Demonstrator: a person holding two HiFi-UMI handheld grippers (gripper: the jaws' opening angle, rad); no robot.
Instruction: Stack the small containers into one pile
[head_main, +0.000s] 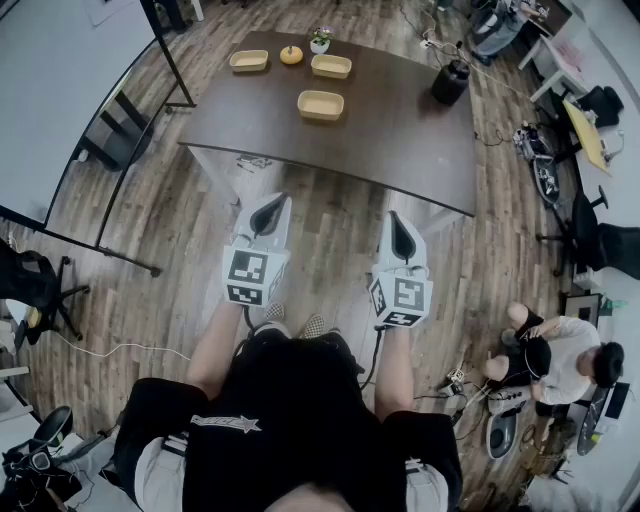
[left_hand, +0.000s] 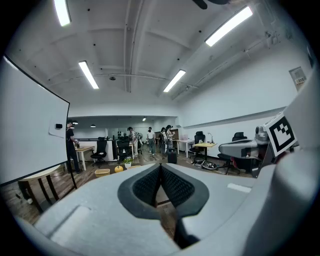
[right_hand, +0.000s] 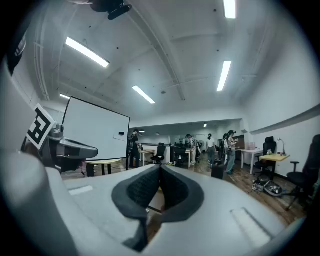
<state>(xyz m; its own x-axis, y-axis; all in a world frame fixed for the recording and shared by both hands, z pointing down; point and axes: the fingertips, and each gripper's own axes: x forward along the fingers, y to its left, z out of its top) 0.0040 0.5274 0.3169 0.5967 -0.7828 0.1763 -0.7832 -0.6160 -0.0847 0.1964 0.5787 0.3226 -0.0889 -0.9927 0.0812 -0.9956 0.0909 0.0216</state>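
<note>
The left claw (head_main: 266, 214) and the right claw (head_main: 401, 233) are both pinched fully together on nothing, well short of the bench (head_main: 400, 135). Three small containers (head_main: 320, 105) lie apart on it. A careless reach for the far ones could knock the orange fruit (head_main: 291, 55) or the potted plant (head_main: 320, 41) between them. The near half of the bench is bare, leaving room to work.

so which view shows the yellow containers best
The head view: all three yellow containers lie in plain sight from above on the dark table. The left gripper view catches one clearly, small and far off. The right gripper view shows none that I can make out.
</note>
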